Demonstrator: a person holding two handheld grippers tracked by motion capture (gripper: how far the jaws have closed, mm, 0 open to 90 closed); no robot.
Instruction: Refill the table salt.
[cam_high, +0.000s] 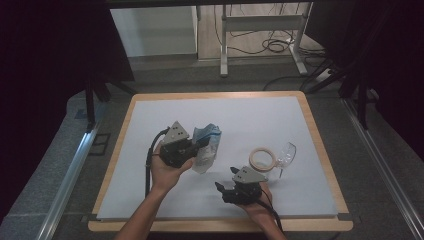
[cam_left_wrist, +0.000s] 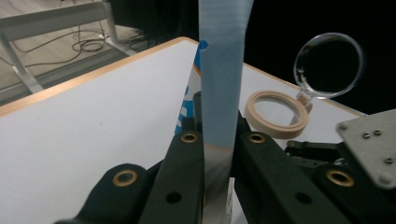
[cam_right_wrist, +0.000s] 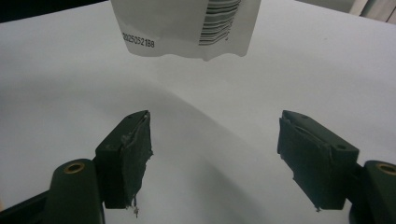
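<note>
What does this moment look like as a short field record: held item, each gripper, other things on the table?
held item: blue and white pouch, lifted, barcode end hanging down
left gripper: shut on the pouch's top edge
right gripper: open, nothing between its fingers, facing the pouch
other things: tape ring and wine glass lying side by side at the right
surface: white mat on a wood-edged table

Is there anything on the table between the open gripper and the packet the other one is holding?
No. In the right gripper view, only bare white table lies between the right hand-held gripper and the hanging packet.
</note>
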